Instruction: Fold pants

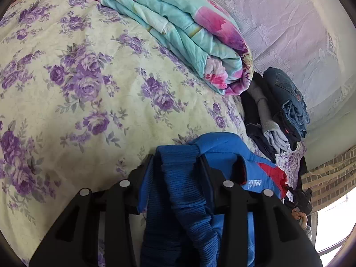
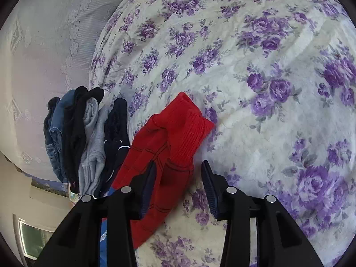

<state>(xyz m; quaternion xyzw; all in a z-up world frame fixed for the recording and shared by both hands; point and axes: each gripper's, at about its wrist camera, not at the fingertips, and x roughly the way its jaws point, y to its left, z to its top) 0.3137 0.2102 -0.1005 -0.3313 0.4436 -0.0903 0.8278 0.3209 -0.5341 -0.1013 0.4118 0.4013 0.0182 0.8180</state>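
Pants (image 1: 224, 155): in the left wrist view I see blue fabric with a red panel and a ribbed blue cuff, bunched on the bed (image 1: 77, 77) at the near edge of a floral-print sheet. My left gripper (image 1: 178, 162) has its fingers clamped on the ribbed blue cuff, which fills the gap between them. A folded teal and pink quilt (image 1: 178, 29) lies farther along the bed. To the right of the quilt sits a stack of folded clothes (image 1: 282, 111) in denim, grey and dark fabric, beside a white lace curtain (image 1: 300, 33).

In the right wrist view, the red leg of the pants (image 2: 173, 138) lies flat on the bed (image 2: 267, 66), its ribbed red cuff pointing away from me. My right gripper (image 2: 178, 173) has its fingers apart: the left finger rests against the red fabric, the right finger stands over bare sheet. The stack of folded clothes (image 2: 84, 138) lies just beside the red leg on its left.
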